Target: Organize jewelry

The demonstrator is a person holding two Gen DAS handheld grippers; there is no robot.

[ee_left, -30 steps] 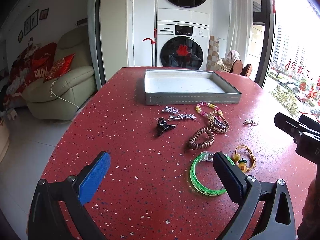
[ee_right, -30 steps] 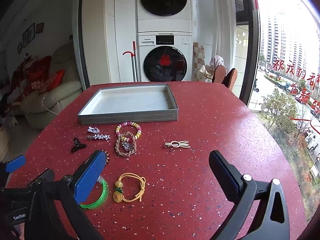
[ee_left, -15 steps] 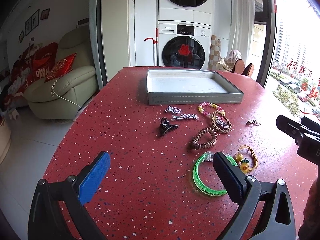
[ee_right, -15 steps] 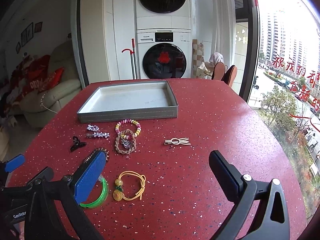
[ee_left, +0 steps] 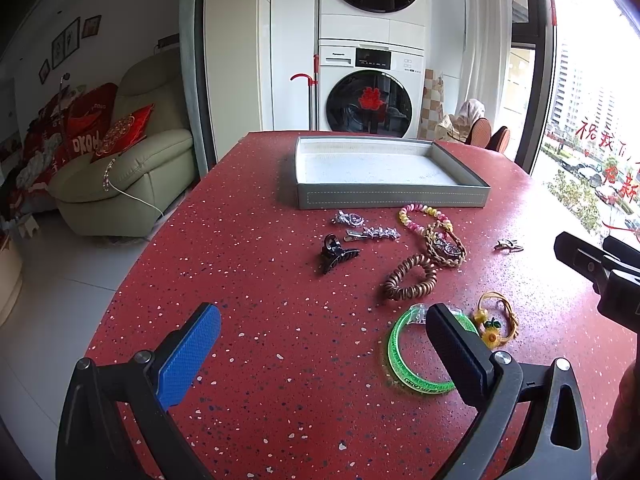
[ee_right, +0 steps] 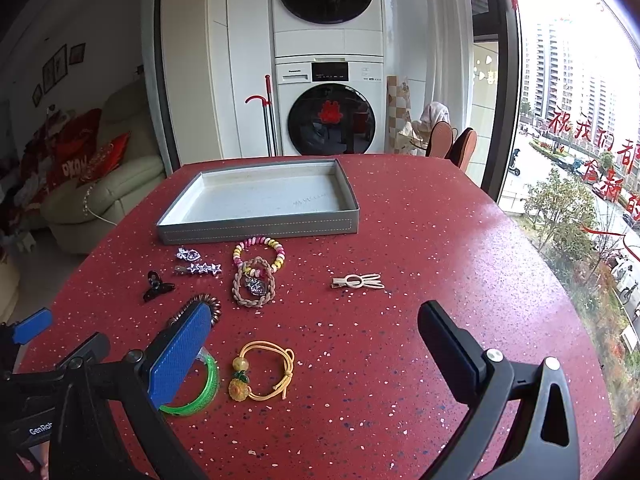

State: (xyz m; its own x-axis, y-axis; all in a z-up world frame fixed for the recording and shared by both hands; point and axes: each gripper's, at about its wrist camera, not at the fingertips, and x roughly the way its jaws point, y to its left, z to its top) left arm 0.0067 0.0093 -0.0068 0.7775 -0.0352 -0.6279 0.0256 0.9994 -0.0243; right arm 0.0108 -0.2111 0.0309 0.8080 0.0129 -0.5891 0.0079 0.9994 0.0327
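Claw (ee_right: pixel 316 332) view only: rabbit clip (ee_right: pixel 357 281).

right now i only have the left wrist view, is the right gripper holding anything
observer: No. The right wrist view shows the right gripper open, with nothing between its fingers.
operator: whats the small thing at the far right of the table
observer: A beige hair clip with a ring and long prongs. It lies alone on the red table.
operator: is the yellow tie touching the green bangle, cant tell from here
observer: No. A strip of table shows between the yellow hair tie and the green bangle.
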